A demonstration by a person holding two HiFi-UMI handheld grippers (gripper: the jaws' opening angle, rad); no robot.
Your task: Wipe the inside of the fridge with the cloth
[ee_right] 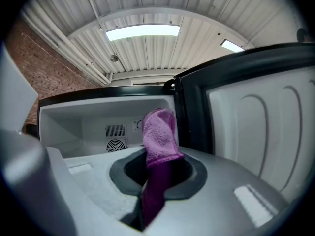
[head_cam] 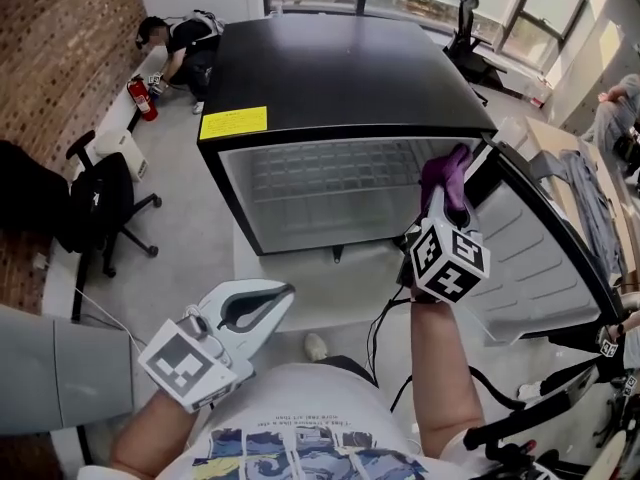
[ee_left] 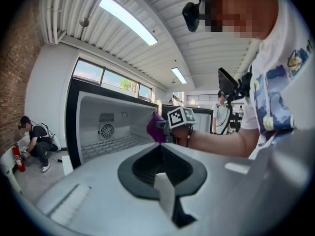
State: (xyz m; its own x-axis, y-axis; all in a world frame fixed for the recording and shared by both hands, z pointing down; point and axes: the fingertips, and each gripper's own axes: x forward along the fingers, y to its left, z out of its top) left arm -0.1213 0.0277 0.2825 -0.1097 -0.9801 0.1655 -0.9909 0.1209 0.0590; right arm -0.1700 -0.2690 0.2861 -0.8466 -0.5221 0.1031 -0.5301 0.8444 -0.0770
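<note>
The right gripper [head_cam: 441, 200] pinches the purple cloth [head_cam: 446, 171], its jaws pressed onto it, at the right front edge of the open fridge [head_cam: 330, 68], just beside the swung-out door [head_cam: 560, 258]; the left gripper [head_cam: 270, 303] hangs low before the fridge, jaws together on nothing, well apart from the cloth.

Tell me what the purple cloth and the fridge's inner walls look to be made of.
Purple fuzzy cloth: looks like microfibre or terry, matte, with a nubbly looped pile.
White inner walls of the fridge: probably moulded plastic, smooth and slightly glossy, with rounded corners and a ribbed floor; coated metal not ruled out.
</note>
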